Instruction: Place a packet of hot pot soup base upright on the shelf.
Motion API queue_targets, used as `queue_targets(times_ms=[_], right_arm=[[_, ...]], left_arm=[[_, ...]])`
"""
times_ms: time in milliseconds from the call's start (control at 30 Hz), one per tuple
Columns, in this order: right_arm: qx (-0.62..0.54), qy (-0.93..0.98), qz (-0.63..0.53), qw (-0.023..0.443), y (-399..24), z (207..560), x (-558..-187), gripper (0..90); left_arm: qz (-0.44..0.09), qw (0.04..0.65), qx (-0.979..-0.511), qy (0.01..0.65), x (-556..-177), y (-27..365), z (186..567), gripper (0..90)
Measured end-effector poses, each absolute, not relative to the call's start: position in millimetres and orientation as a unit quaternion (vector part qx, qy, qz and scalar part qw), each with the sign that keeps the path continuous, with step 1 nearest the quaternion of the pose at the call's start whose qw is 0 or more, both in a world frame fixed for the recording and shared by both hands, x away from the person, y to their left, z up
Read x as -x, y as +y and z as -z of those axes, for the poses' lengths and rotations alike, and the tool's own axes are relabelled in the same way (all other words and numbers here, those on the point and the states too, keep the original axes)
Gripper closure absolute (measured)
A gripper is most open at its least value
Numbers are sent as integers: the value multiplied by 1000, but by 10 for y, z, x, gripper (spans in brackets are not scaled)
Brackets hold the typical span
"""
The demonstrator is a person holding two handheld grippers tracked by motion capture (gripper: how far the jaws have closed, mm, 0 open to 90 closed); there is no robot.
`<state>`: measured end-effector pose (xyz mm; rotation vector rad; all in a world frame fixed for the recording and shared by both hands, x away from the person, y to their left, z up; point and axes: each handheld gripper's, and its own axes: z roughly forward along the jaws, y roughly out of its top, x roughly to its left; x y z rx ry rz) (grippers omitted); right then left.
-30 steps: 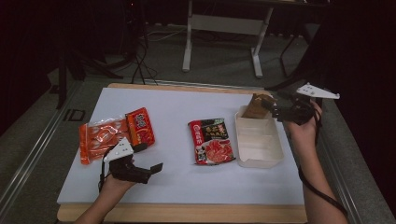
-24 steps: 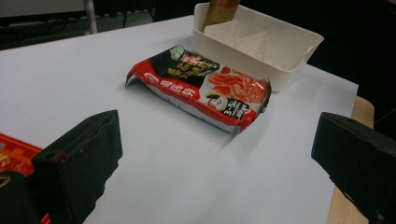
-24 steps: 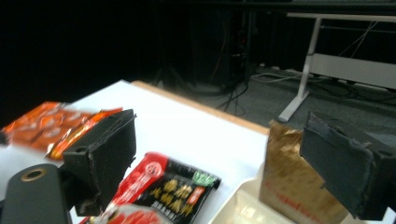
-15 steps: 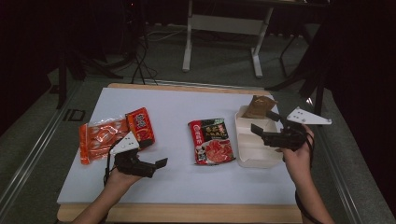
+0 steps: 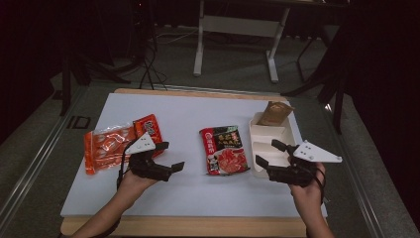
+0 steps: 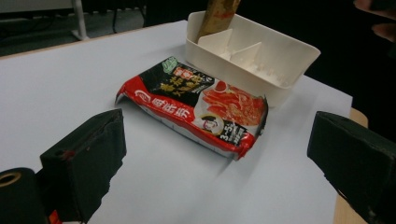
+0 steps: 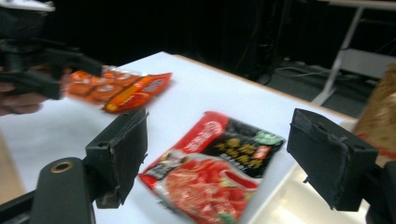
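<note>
A red and black sauce packet (image 5: pixel 225 150) lies flat mid-table, also seen ahead of the jaws as the packet (image 6: pixel 196 105) and the packet (image 7: pixel 215 172). To its right stands a white divided tray (image 5: pixel 277 133) with a brown pouch (image 5: pixel 274 113) upright in its far end. My left gripper (image 5: pixel 171 155) is open, low over the table left of the packet, pointing at it, with nothing between its jaws (image 6: pixel 219 163). My right gripper (image 5: pixel 267 152) is open over the tray's near end, aimed left at the packet. Its jaws have just been closing a little, with nothing between them (image 7: pixel 224 156).
Orange snack packets (image 5: pixel 116 144) lie at the left, just beyond the left hand, and appear as orange packets (image 7: pixel 121 88) in the right gripper view. The white table top (image 5: pixel 188 114) has a wooden front edge. Dark floor and table legs lie beyond.
The right gripper has come down from the tray's far right corner toward the person, to the tray's near end. The left gripper has edged right toward the sauce packet.
</note>
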<state>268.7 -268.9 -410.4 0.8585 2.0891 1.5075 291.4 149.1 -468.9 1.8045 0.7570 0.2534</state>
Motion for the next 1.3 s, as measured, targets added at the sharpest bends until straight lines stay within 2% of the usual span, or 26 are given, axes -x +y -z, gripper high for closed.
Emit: queue_targets(times_ms=[200, 267, 567, 700, 1233, 1300], right_arm=[[-310, 755, -545, 190, -2673, 4137, -2579, 175], [-309, 752, -551, 191, -2694, 4127, -2562, 141], [-313, 752, -542, 207, -2685, 4138, -2500, 126], [-316, 749, -545, 208, -2672, 4142, -2494, 103], [-299, 760, -539, 207, -2620, 4198, -2478, 126], [-299, 759, -541, 203, -2614, 4214, -2474, 125]], left_arm=[[-103, 555, -764, 313, -3033, 1384, 4624, 46], [-103, 556, -765, 308, -3083, 1327, 4601, 46], [-99, 558, -767, 303, -3345, 1058, 4523, 60], [-109, 550, -767, 311, -3478, 986, 4542, 107], [-102, 510, -768, 374, -4007, 782, 4867, 224], [-105, 500, -768, 385, -4066, 751, 4926, 278]])
